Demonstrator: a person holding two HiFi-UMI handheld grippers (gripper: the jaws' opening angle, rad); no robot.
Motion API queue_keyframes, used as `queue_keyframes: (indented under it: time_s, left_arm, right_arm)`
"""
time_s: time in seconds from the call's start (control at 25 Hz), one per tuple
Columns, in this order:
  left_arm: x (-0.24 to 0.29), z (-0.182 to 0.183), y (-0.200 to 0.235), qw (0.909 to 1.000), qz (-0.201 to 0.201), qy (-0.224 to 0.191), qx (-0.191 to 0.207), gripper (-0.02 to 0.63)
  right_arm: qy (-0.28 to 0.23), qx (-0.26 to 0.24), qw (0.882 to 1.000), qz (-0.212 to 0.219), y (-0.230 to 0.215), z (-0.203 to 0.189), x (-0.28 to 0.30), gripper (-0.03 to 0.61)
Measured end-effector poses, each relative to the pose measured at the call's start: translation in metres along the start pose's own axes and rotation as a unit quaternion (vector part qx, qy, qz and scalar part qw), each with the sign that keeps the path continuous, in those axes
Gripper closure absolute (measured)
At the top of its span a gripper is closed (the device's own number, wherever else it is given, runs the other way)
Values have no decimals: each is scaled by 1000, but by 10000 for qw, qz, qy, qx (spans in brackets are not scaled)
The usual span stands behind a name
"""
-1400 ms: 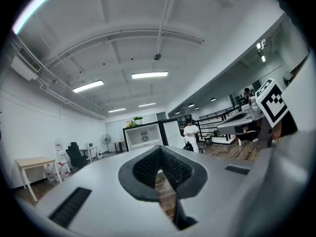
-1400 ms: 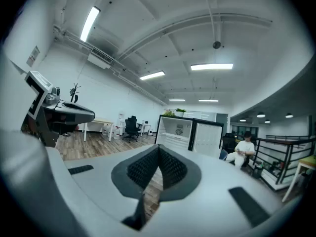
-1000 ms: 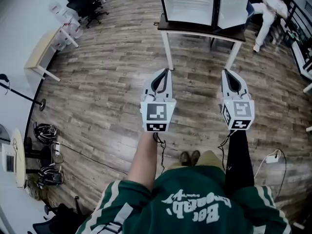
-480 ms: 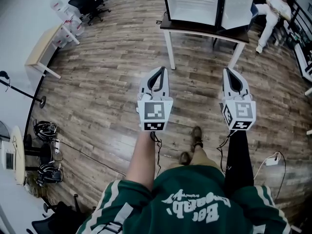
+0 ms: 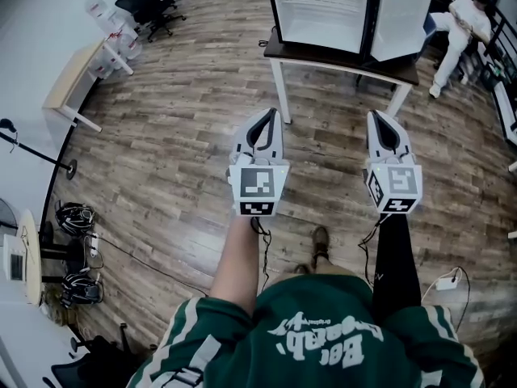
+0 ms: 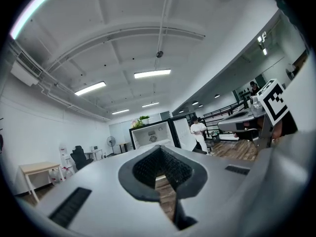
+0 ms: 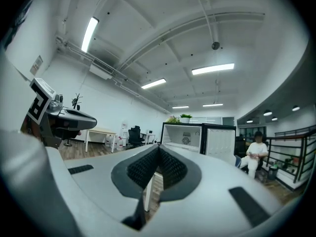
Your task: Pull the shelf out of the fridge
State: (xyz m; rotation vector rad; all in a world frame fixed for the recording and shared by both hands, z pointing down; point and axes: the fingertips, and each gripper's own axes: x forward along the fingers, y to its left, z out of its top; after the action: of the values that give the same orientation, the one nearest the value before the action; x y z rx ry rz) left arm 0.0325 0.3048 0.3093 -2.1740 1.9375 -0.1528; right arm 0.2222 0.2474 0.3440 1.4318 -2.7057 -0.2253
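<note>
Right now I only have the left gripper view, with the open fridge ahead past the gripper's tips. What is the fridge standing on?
Observer: In the head view, the fridge stands on a table with a dark top and white legs.
Operator: Is my right gripper holding anything?
Observer: No. The right gripper view shows the right gripper with its jaws together and nothing between them.
</note>
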Motion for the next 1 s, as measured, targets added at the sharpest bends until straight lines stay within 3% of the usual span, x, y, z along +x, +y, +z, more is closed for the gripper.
queue_keyframes:
  time_s: [0.4,0.56,1.0]
  left_arm:
    - [90,-5,4,10000,35,32,60,597]
    - [110,-9,4,10000,9,58,-47,597]
    - [145,-8,11,9997,-27,150,216,597]
  right_arm:
    - [-69,-32,9998,184,-46,-4,83,569]
    - [-30,48,9998,169,-59,-9,101,569]
    - [-153,297,9994,57,-78,-16,131,568]
